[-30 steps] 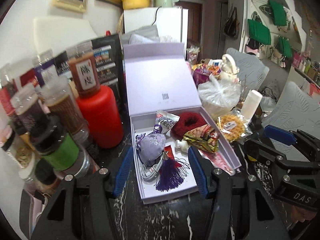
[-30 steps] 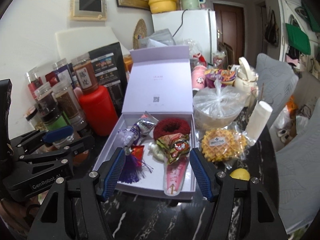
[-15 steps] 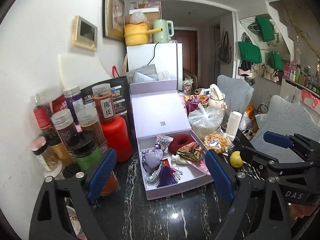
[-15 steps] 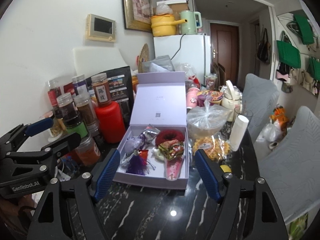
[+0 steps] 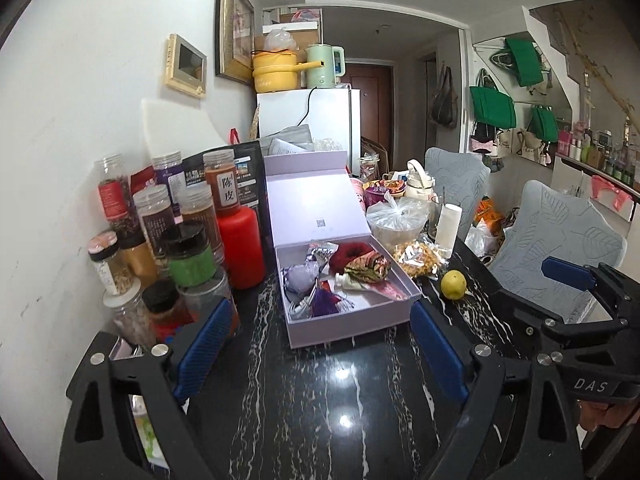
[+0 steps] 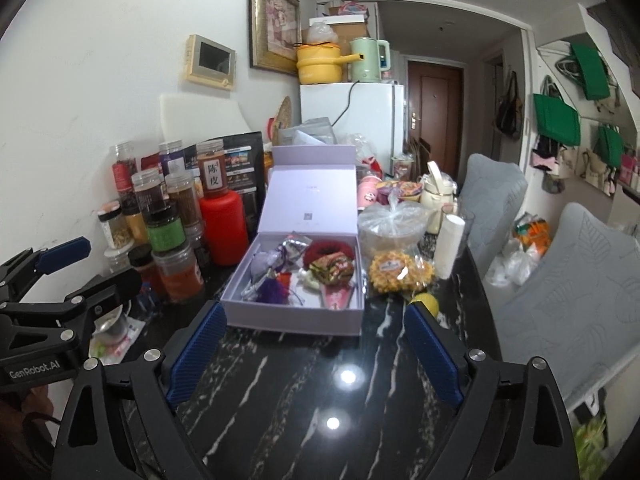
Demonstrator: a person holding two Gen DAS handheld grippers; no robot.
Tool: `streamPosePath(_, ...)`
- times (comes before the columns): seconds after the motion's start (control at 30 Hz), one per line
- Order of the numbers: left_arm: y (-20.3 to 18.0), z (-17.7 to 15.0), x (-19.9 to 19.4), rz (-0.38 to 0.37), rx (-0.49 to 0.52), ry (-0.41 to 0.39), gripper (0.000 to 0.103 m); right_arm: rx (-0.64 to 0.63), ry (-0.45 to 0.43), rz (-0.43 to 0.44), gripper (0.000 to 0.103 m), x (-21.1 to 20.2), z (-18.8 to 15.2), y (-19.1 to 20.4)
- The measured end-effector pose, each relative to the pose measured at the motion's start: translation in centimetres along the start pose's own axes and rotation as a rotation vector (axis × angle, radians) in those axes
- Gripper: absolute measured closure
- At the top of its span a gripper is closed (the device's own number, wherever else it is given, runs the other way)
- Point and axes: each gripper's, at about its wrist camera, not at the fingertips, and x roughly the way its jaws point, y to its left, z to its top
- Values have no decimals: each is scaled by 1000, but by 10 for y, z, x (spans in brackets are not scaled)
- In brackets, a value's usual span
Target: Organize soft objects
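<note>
On the black marble tabletop [image 5: 320, 392], the open lavender box [image 5: 344, 292] is sitting with the soft objects already inside: maroon scrunchie [image 5: 349, 251], patterned pouch [image 5: 366, 268], lilac sachet [image 5: 301, 278], purple tassel [image 5: 322, 303]. The left claw [image 5: 320, 356] is hovering wide and empty, well short of the box; the right claw [image 6: 316, 356] is likewise wide and holding nothing. Risks, judged from this layout: the jars [image 5: 188, 256] and the red bottle [image 5: 242, 248] are crowding just beside the box's left wall, so a wide left claw going in could be knocking them over. The lemon [image 5: 453, 284] is lying loose near the right corner and could be rolling off if bumped. The tassel threads and the white cable [image 5: 298, 306] are tangling together, so a pinch may be dragging several items out at once. The upright lid [image 6: 310, 196] could be flopping shut if the box gets nudged.
</note>
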Motion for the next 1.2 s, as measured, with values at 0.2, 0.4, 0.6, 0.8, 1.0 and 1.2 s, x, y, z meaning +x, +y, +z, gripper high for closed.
streamPosePath(0.2, 3, -25, -19, 4, -29, 5, 11, -1, 6, -2, 9, -17, -28, 5)
streamPosePath(0.4, 7, -47, -26, -5, -51, 5, 11, -7, -1, -89, 9, -26, -57, 12)
streamPosePath(0.6, 6, -64, -24, 15, -47, 24, 11, 33, 28, -99, 9, -25, -72, 8)
streamPosePath(0.8, 2, -75, -26, 22, -50, 27, 11, 21, 31, -113, 9, -27, -79, 10)
streamPosePath(1.0, -3, -78, -24, 2, -44, 48, 11, 28, 30, -111, 9, -28, -81, 10)
streamPosePath(1.2, -4, -81, -21, -13, -62, 60, 11, 33, 32, -100, 9, -28, -82, 9)
